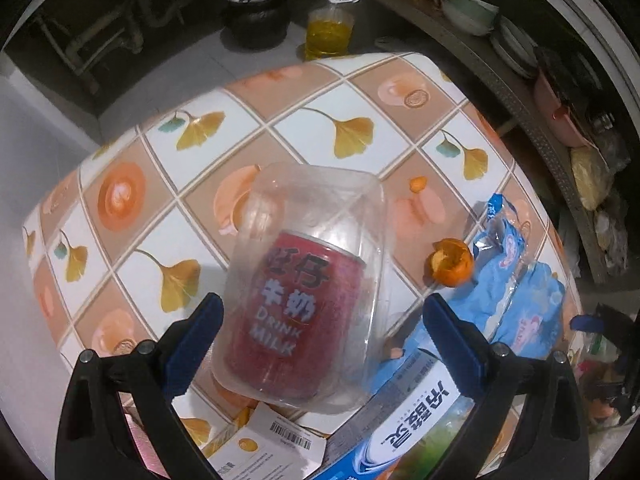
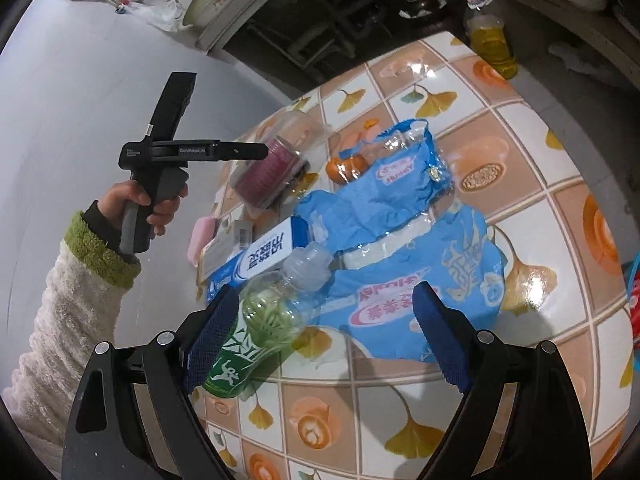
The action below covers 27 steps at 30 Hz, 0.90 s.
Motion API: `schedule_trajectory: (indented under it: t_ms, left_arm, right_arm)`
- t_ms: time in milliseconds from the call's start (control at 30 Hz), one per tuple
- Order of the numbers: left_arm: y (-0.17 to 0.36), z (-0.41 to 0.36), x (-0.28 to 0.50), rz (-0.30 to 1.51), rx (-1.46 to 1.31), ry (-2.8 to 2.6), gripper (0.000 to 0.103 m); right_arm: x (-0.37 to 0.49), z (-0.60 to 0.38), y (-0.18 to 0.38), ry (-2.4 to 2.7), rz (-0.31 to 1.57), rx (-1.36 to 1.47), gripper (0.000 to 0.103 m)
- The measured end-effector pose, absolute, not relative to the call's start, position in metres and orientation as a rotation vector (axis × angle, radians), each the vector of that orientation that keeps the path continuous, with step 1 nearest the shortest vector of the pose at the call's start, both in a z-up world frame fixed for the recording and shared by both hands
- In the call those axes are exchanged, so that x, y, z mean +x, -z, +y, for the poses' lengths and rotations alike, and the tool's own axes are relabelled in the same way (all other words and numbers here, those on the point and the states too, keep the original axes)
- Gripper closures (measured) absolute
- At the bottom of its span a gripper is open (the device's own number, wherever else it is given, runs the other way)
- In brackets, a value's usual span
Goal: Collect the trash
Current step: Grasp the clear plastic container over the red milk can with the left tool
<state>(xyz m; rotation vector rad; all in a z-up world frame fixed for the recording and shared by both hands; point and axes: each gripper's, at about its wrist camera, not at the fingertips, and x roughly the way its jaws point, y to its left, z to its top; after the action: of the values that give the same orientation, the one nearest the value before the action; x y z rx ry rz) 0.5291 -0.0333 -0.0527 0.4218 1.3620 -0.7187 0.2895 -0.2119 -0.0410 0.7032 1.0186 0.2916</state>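
A clear plastic tub [image 1: 316,280] lies tipped over a red milk can [image 1: 292,312] on the patterned table. My left gripper [image 1: 320,332] is open, its blue pads either side of the tub and can. The tub and can also show in the right wrist view [image 2: 276,164], with the left gripper [image 2: 256,152] beside them. My right gripper [image 2: 326,336] is open above the table, and an empty green-labelled plastic bottle [image 2: 260,320] lies against its left finger. A crumpled blue plastic bag [image 2: 404,248] lies ahead of it.
An orange peel [image 1: 450,264] and a small peel scrap [image 1: 418,185] lie by the blue bag [image 1: 512,280]. A blue-white toothpaste box [image 2: 260,260], a barcode box [image 1: 276,440] and a pink item [image 2: 202,238] lie near the table edge. An oil bottle [image 2: 490,36] and a dark pot [image 1: 256,12] stand on the floor beyond.
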Motion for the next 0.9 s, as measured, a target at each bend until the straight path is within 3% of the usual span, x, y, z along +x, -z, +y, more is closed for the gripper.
schedule_trajectory:
  t_ms: [200, 500, 733, 900]
  left_arm:
    - [0.048, -0.036, 0.525, 1.332, 0.398, 0.758, 0.006]
    - [0.037, -0.034, 0.525, 1.306, 0.31, 0.801, 0.033]
    - [0.037, -0.033, 0.523, 1.308, 0.308, 0.819, 0.032]
    - [0.027, -0.027, 0.527, 1.266, 0.289, 0.825, 0.019]
  right_arm:
    - [0.289, -0.213, 0.047, -0.29, 1.034, 0.71, 0.018]
    - [0.288, -0.213, 0.048, -0.288, 1.037, 0.709, 0.018]
    - [0.288, -0.212, 0.045, -0.291, 1.033, 0.703, 0.018]
    - [0.29, -0.212, 0.048, -0.285, 1.044, 0.702, 0.018]
